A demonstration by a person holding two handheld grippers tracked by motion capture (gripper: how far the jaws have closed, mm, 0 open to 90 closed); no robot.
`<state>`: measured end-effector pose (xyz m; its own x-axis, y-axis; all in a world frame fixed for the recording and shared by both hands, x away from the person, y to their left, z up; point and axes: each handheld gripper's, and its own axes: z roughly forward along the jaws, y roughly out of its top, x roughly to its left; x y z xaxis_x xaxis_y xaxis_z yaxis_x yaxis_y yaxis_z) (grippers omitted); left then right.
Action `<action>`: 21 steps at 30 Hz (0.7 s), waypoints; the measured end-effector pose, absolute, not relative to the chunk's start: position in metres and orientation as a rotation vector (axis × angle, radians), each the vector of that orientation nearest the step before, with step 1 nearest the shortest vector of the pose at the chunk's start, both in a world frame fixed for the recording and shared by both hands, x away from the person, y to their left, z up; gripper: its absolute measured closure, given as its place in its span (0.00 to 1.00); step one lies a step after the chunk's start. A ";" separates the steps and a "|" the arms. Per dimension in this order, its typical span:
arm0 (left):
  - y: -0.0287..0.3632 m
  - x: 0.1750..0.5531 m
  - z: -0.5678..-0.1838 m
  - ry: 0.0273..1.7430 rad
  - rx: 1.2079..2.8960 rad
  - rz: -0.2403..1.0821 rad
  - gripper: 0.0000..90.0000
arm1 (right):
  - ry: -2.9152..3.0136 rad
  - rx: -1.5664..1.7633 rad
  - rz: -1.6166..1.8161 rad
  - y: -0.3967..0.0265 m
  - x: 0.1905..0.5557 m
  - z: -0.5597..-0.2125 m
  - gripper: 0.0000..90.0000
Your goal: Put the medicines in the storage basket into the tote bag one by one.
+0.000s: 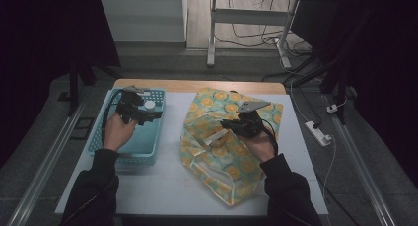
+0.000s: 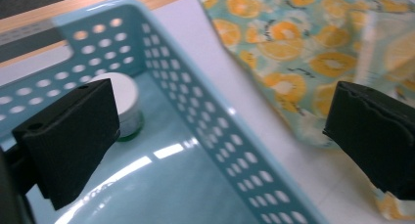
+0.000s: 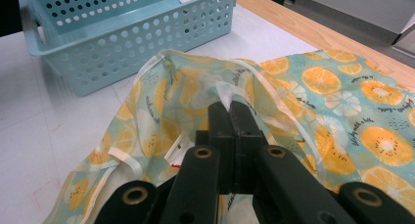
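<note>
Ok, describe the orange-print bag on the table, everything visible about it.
The bag looks like thin glossy plastic, pale teal, printed with orange slices and small writing, with clear strip handles. It lies crumpled on the white table, right of the blue basket and apart from it. Its mouth gapes toward the basket, with something white and red inside, too hidden to identify. The right gripper is shut on the translucent handle strip at the rim, holding it up.
</note>
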<state>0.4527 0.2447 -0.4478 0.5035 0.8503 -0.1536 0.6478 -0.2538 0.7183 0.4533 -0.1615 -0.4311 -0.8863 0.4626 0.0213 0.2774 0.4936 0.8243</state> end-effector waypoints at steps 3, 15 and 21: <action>0.251 0.459 -0.453 1.263 1.985 0.360 0.00 | 2.534 0.637 1.343 -0.162 0.453 -0.431 1.00; 0.262 0.487 -0.468 1.382 2.004 0.382 0.00 | 2.536 0.637 1.342 -0.162 0.454 -0.432 1.00; 0.258 0.502 -0.476 1.416 2.033 0.375 0.00 | 2.533 0.638 1.344 -0.162 0.454 -0.431 1.00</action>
